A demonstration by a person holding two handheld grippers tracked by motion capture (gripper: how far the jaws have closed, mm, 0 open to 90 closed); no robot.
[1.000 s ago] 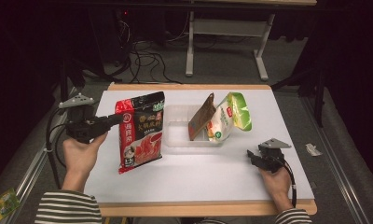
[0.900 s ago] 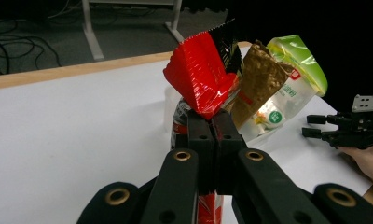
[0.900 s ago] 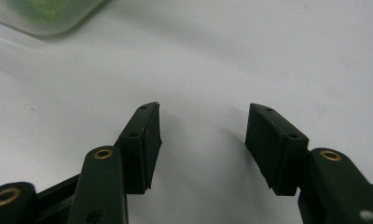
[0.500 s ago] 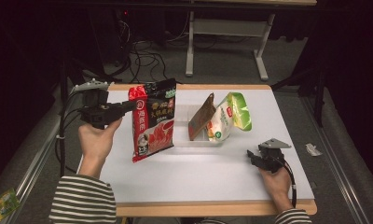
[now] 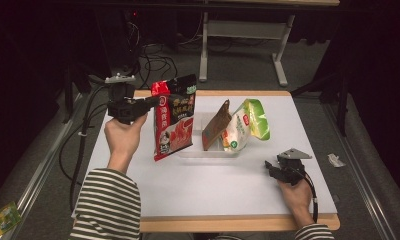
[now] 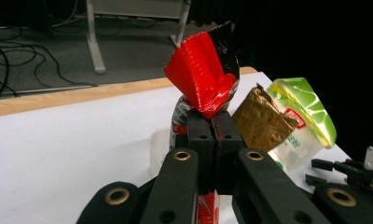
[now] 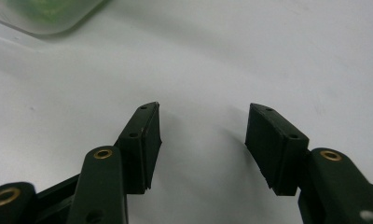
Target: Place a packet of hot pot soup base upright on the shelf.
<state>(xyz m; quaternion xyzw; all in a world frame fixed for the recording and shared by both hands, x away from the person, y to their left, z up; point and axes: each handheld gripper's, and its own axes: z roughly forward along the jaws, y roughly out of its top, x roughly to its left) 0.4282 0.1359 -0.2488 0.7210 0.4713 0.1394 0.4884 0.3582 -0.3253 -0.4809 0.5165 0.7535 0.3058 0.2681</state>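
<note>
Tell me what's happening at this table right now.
A person works at a white table with a gripper in each hand. The left gripper has its jaws shut on the top edge of a red and black snack bag, which hangs lifted beside a clear plastic bin. A brown packet and a green and white bag already stand in that bin. The right gripper rests on the table, jaws open and empty.

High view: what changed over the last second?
The left tongs, shut on the top edge of the red-and-black foil pouch, carried it up off the white table and toward the far edge, next to the clear plastic tray. The right tongs stayed open, resting near the right edge; the brown and green packets in the tray kept their places.
</note>
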